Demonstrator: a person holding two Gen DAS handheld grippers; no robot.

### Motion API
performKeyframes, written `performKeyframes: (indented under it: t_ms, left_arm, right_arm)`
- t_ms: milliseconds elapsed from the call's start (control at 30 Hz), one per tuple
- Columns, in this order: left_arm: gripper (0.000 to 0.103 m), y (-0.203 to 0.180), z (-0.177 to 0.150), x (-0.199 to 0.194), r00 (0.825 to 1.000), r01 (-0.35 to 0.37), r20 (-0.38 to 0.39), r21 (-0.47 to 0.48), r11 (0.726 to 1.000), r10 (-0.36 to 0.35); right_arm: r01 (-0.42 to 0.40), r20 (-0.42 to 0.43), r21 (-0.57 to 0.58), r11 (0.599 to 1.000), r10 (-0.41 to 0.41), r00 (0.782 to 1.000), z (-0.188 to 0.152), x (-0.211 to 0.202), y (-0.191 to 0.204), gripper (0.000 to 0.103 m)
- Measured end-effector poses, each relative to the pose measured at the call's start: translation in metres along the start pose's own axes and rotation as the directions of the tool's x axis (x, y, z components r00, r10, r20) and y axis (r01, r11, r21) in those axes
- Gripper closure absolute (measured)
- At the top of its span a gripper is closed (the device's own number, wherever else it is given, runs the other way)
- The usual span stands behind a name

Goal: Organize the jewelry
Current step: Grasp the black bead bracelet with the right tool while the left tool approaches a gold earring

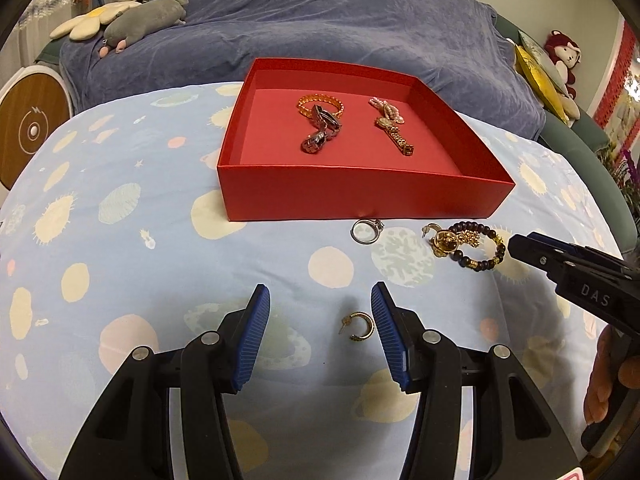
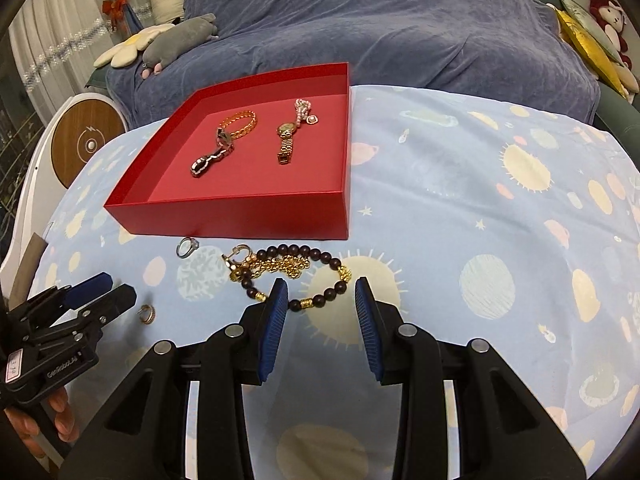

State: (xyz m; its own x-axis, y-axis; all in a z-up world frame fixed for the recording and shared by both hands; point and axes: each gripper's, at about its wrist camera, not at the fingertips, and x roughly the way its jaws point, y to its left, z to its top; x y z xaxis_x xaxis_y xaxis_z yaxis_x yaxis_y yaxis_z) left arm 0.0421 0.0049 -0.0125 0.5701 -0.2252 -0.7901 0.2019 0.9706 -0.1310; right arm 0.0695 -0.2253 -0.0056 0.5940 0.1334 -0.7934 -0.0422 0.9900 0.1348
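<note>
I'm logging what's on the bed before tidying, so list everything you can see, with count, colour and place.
Open cardboard box: one, red, on the planet-print sheet.
Gold chain bracelet: one, in box, far left.
Silver link watch: one, in box, overlapping that bracelet.
Pink bead strand: one, in box, far right.
Gold link watch: one, in box, right.
Silver ring: one, on sheet before the box.
Dark wooden bead bracelet: one, with gold spacers, on sheet.
Gold chain pile: one, inside that bracelet's loop.
Gold hoop earring: one, on sheet between left fingers.
Plush toys: several, on blue sofa cover.
Left gripper: open.
Right gripper: open, over bead bracelet.
</note>
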Motion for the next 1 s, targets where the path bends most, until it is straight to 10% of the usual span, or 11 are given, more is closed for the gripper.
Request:
performKeyframes:
  t_ms: [467,1000]
  left_arm:
    - [0.052,0.013,0.000,0.001,1.000,0.014,-0.007,-0.029,0.999,-0.015]
    - [0.052,-0.023,0.014,0.008,0.987,0.162,0.009,-0.021,0.987,-0.162]
  right_arm:
    - [0.056,-0.023,-0.033,0.998,-0.057,0.998,0.005,0.031,0.002,0.086]
    - [-0.060,-0.089,-0.096,0.994,0.051,0.995,-0.033,-0.009,0.010,0.095]
